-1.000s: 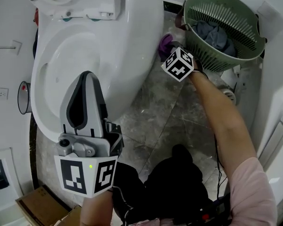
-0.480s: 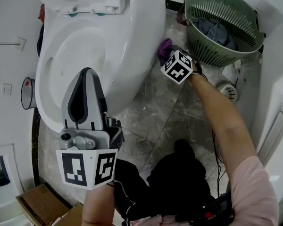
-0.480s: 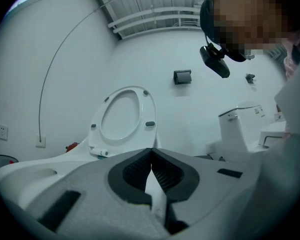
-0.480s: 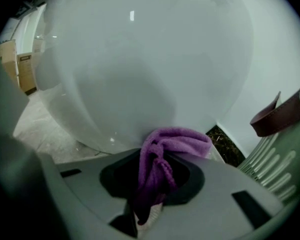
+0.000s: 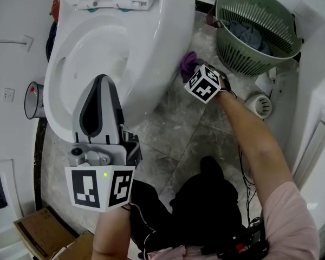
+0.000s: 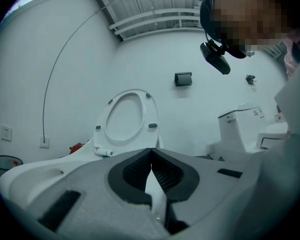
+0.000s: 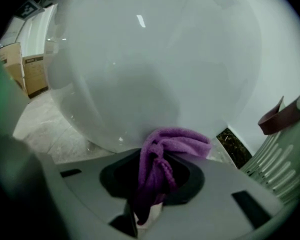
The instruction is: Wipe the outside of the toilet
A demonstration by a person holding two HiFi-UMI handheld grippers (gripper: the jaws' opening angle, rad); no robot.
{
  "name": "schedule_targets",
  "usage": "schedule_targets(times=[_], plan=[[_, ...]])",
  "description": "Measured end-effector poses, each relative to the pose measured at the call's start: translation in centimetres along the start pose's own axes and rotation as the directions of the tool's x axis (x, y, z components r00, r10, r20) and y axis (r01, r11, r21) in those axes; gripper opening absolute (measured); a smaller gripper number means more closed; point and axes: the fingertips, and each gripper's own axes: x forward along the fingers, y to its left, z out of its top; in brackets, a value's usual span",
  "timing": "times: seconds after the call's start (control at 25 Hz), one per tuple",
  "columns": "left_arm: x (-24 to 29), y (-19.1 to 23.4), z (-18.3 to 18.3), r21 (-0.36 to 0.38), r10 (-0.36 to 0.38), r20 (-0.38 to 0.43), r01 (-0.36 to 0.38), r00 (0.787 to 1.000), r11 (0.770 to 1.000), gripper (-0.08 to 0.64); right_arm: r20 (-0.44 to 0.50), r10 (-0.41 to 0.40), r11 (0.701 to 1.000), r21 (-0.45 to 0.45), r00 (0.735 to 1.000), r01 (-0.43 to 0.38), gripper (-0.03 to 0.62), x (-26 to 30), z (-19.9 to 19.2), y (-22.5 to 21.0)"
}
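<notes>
Nearer the person now, the right gripper [image 7: 152,184] presses its clamped purple cloth [image 7: 175,141] against the toilet [image 5: 162,47]. The left gripper [image 6: 151,159] hovers closed, empty.

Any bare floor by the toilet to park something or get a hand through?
The tile floor between the toilet bowl and the person's legs is free. The gap between bowl and green basket is crowded: the right tool, shut on the purple cloth, fills it. The left side is tight: bin and cardboard box.
</notes>
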Motion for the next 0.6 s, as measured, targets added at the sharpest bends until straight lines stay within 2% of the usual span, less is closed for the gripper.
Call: schedule_targets(times=[0.6], plan=[[-4.7,1.8,0.8,0.001,0.037,0.018,-0.037,0.999,0.999,0.009,-0.01,0.06,0.997,-0.046,0.998,-0.061,0.095,-0.8,0.7,6.7]])
